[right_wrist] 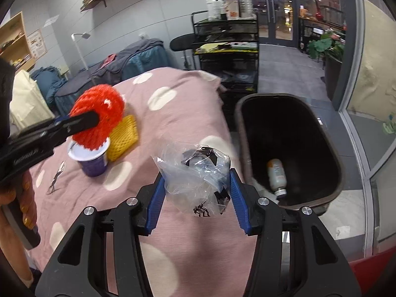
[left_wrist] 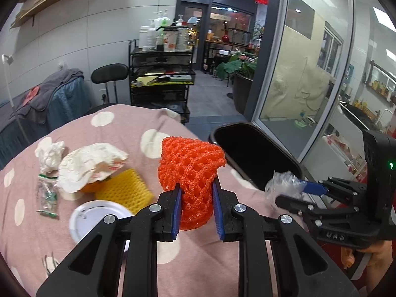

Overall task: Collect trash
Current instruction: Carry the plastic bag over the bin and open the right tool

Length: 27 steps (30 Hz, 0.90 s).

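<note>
1. Pink cloth with white dots (left_wrist: 128, 123) covers the table. At its left lie a crumpled white tissue (left_wrist: 50, 154) and a small clear packet with green print (left_wrist: 47, 195).
2. Next: crumpled white paper wrapper (left_wrist: 86, 165) overlapping a yellow foam net pad (left_wrist: 123, 190); in front of these, a purple cup with a white lid (right_wrist: 92, 159).
3. Left gripper (left_wrist: 196, 198): blue pads clamped on an orange foam fruit net (left_wrist: 190, 165), held above the cloth.
4. Right gripper (right_wrist: 196, 193): jaws closed on a crumpled clear plastic bag with black print (right_wrist: 195, 173), above the cloth near the table's right edge.
5. Dark oval waste bin (right_wrist: 339, 165) stands beside the table, right; a pale plastic bottle (right_wrist: 277, 174) lies inside.
</note>
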Each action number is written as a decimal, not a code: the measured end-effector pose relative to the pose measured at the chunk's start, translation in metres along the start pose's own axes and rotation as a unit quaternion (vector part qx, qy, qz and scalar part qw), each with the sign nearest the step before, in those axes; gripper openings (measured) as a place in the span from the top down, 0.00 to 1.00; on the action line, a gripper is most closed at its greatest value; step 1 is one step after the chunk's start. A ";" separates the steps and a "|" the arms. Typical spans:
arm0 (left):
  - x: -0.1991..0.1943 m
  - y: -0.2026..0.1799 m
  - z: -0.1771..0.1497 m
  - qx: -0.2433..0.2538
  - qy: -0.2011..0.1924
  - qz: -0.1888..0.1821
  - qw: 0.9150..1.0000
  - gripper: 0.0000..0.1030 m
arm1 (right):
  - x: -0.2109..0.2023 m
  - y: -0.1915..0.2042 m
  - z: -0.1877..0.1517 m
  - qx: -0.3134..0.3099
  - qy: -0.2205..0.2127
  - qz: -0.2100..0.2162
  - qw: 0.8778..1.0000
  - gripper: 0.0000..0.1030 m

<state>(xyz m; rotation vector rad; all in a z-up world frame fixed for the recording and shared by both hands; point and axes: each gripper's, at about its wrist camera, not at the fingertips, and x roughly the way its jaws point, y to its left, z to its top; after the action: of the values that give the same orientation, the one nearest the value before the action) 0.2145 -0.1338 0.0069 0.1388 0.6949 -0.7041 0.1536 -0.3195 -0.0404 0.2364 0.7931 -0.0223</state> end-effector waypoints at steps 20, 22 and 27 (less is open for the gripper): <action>0.043 -0.067 0.008 0.017 0.020 -0.060 0.998 0.79 | 0.090 -0.134 0.023 0.090 0.038 -0.108 0.989 0.50; 0.046 -0.069 0.009 0.018 0.022 -0.062 0.998 0.79 | 0.102 -0.141 0.021 0.095 0.044 -0.117 0.988 0.45; 0.053 -0.076 0.009 0.022 0.028 -0.068 0.997 0.79 | 0.115 -0.144 0.014 0.105 0.047 -0.135 0.984 0.33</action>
<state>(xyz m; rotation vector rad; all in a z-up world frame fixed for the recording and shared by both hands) 0.2001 -0.2237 -0.0116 0.1519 0.7475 -0.8493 0.2289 -0.4547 -0.1417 0.3296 0.9125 -0.3554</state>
